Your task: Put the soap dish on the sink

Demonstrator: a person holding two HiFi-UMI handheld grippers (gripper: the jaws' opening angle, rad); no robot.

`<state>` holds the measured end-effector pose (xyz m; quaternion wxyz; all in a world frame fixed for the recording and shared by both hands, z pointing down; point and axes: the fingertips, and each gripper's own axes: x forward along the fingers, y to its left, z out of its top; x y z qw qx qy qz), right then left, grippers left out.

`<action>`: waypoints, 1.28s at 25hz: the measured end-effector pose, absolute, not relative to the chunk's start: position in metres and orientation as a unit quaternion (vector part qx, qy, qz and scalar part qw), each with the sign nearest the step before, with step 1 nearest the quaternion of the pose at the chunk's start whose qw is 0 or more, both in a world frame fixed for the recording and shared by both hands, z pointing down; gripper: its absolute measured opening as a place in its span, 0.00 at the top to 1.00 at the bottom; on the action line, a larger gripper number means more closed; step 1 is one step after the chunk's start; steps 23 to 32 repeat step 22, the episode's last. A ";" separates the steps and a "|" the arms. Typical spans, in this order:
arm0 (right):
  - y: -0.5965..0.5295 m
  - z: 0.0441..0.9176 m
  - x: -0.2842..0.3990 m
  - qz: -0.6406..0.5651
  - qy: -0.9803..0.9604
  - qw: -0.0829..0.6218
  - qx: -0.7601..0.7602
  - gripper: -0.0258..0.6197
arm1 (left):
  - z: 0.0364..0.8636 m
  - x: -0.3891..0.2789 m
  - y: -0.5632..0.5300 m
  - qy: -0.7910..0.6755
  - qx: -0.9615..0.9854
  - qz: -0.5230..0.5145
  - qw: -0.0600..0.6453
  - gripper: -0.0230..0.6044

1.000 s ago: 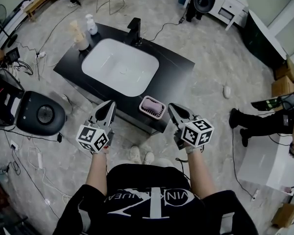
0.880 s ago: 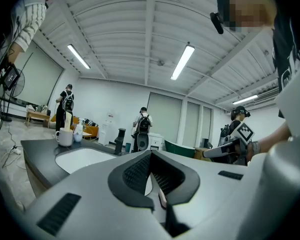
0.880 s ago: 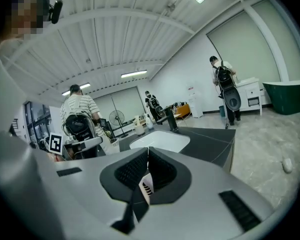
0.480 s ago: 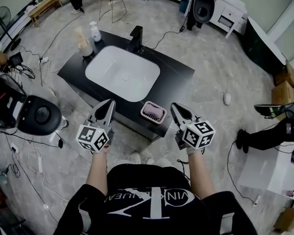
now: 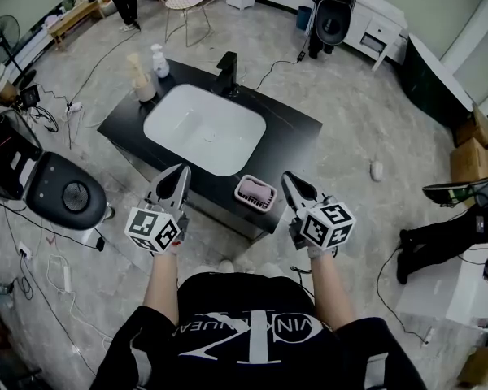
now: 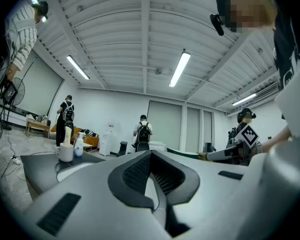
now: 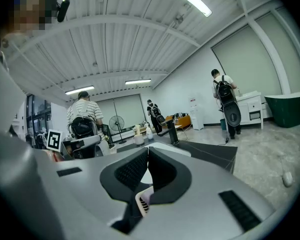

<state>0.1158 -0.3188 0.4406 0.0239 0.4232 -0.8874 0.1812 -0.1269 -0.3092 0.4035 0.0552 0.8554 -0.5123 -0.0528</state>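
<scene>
The pink soap dish [image 5: 255,192] with a pink bar in it sits on the black sink counter [image 5: 293,132], at its near edge, to the right of the white basin [image 5: 205,128]. My left gripper [image 5: 180,171] hovers just left of the dish, over the counter's front edge, shut and empty. My right gripper [image 5: 286,179] hangs just right of the dish, also shut with nothing in it. In the left gripper view the left gripper [image 6: 150,156] has its jaws closed together. In the right gripper view the right gripper [image 7: 148,151] is closed, and a bit of the dish [image 7: 144,200] shows below it.
A black faucet [image 5: 227,73] stands behind the basin. A cup with a brush [image 5: 143,88] and a pump bottle [image 5: 158,60] stand at the counter's far left corner. A black round device [image 5: 65,192] and cables lie on the floor to the left. People stand farther off.
Both grippers have risen a little and stay shut. The counter looks slightly smaller and farther below. The soap dish has not moved on the counter.
</scene>
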 end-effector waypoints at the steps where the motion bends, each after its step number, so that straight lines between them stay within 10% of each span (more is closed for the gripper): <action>1: -0.320 0.440 0.115 0.180 -0.887 0.024 0.424 0.92 | 0.402 -0.128 -0.310 -0.512 0.855 -0.053 0.055 0.94; 32: -0.334 0.461 0.116 0.199 -0.883 0.026 0.425 0.92 | 0.414 -0.128 -0.325 -0.515 0.854 -0.042 0.060 0.94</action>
